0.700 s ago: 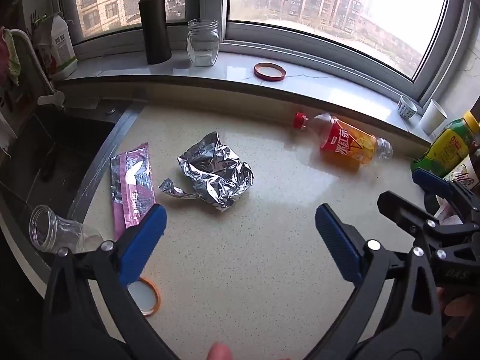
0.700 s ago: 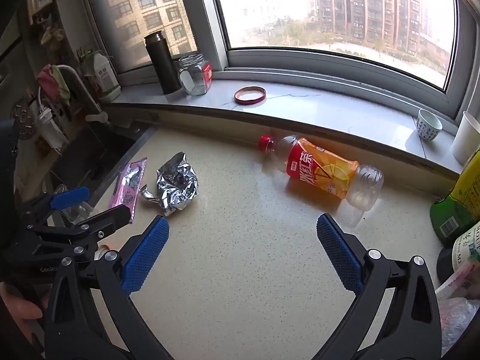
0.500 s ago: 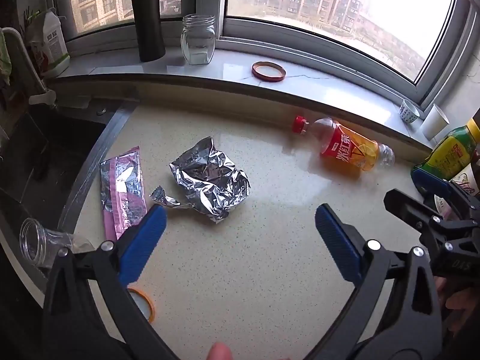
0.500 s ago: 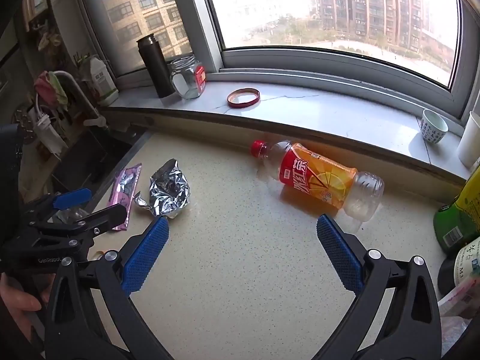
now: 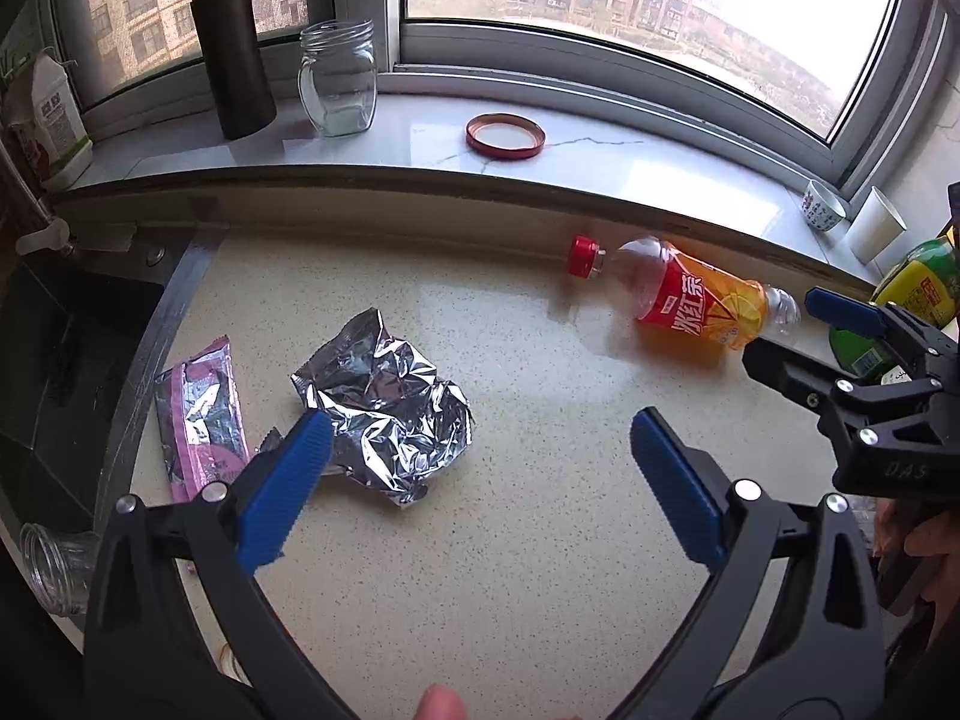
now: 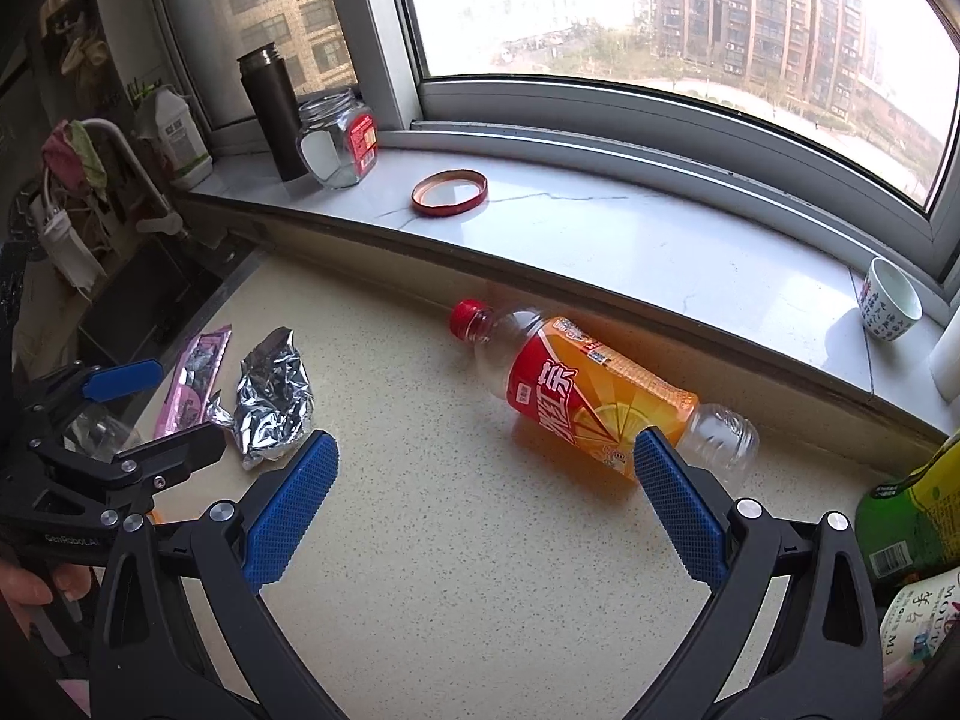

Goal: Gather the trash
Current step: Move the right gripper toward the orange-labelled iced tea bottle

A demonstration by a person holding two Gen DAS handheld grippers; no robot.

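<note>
With both our left gripper and right gripper spread wide and empty, we judge the foil wrapper near the worktop's sink-side edge light and crushable, best pinched across its crumpled middle.

Speckled beige countertop below a pale marble windowsill

On the countertop lie a crumpled foil wrapper, a pink wrapper just beside it near the sink edge, and a red-capped plastic bottle on its side close under the sill. The windowsill carries a dark flask, a glass jar next to it, a red lid ring, and a small cup further along.
</note>
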